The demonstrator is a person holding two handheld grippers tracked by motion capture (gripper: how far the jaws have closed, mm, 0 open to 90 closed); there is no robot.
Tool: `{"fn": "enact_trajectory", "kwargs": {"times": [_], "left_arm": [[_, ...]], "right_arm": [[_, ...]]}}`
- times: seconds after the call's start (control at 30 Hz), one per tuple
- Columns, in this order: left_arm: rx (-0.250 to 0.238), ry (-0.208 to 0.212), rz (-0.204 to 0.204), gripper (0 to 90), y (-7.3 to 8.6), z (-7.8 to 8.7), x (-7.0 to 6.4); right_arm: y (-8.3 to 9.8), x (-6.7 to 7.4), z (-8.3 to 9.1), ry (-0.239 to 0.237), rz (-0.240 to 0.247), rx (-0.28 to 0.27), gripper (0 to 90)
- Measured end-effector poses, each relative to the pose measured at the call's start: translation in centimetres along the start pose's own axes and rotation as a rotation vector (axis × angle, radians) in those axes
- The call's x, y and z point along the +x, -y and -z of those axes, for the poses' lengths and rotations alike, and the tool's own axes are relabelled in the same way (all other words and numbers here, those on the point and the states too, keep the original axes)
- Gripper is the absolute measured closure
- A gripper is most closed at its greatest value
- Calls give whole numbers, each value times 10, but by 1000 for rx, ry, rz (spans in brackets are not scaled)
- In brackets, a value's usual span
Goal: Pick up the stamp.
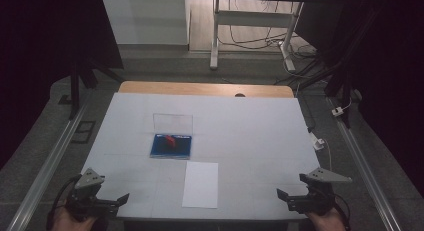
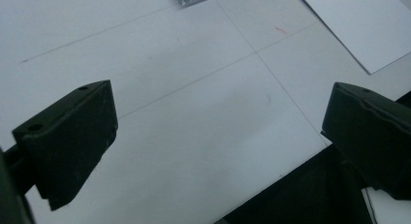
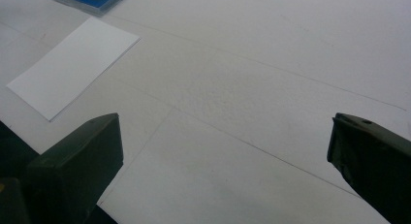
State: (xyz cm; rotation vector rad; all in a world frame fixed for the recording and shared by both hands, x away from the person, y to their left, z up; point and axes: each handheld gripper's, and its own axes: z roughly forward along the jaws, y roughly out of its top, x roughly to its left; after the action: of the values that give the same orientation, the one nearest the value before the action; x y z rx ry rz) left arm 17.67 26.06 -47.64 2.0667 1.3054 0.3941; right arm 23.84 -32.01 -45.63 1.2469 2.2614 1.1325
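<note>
My left gripper [image 1: 116, 203] sits in the lower left corner of the high view, its jaws spread wide with nothing between them. In the left gripper view those fingers [image 2: 68, 141] stand far apart at the left and right edges of the frame, with bare white table cover between them. My right gripper [image 1: 286, 198] rests in the lower right corner of the high view, jaws likewise spread and empty; in the right gripper view the fingers [image 3: 77, 170] rise at the bottom left and bottom right over the same white surface.

Between the two grippers, at the lower centre of the high view, lies a white sheet of paper [image 1: 200, 184], flat on the table [image 1: 260, 141] and well apart from both. Just above and to the left of it lies a blue case [image 1: 172, 146] with a red mark on it, its clear lid [image 1: 172, 124] standing open behind it.
</note>
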Motion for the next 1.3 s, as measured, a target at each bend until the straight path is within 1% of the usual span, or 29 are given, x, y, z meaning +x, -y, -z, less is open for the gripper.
{"fn": "enact_trajectory", "kwargs": {"times": [0.17, 0.33, 0.43, 0.47, 0.63, 0.83, 0.97, 1.1, 1.2, 1.3], "left_arm": [[6, -5, -2, 0, 0, 0, -1], [16, 7, -4, 0, 0, -2, 0], [17, 9, -4, 1, 0, -2, 0], [17, 11, -3, 1, 0, -2, 0], [15, 13, 4, 1, 0, -1, 1], [17, 9, 5, 0, 0, -1, 1], [6, 14, 12, 0, -1, 0, 1], [-2, -7, 5, 0, -3, 2, -1], [-15, -8, -1, 0, -6, 3, -3], [-26, -1, -7, 0, -8, 4, -4]], "right_arm": [[-1, 1, -1, 9, 11, 9, 0], [-1, 1, -1, 11, 9, 8, 0], [-1, 1, -1, 8, 10, 8, 0], [-1, 1, -1, -2, 10, 10, 0], [-1, -1, -2, -20, 2, 13, 0], [-1, -1, -2, -25, 1, 15, 0], [-1, -1, -2, -26, 1, 16, 0], [-1, -1, -3, -30, 6, 16, 0], [-2, -1, -3, -29, 10, 18, 0], [-2, 0, -3, -30, 13, 21, 0]]}}
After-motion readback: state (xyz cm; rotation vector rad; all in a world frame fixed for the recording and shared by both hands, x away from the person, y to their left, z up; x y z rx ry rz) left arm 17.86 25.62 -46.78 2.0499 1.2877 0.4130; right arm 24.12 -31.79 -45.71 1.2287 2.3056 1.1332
